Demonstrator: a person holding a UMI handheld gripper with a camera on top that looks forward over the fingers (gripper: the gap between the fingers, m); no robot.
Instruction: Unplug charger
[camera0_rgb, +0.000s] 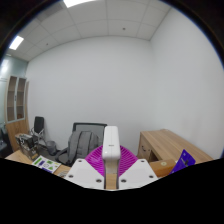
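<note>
Jaws: clenched on the white charger (111, 147), both purple pads (100, 161) pressing its sides.
Gripper (111, 168): tilted up toward the room, white finger bodies at the bottom of the view.
Charger: upright between the fingers, a tall white block rising above the pads; its lower end is hidden between them.
Surface: a wooden desk (168, 143) to the right, beyond the fingers; another desk to the left carries clutter too small to name.
Room: white wall (110, 80), tiled ceiling with lit panels (16, 43), a dark office chair (85, 137) behind the charger.
Hard to make out: a purple item (185, 160) at the right, cut off.
</note>
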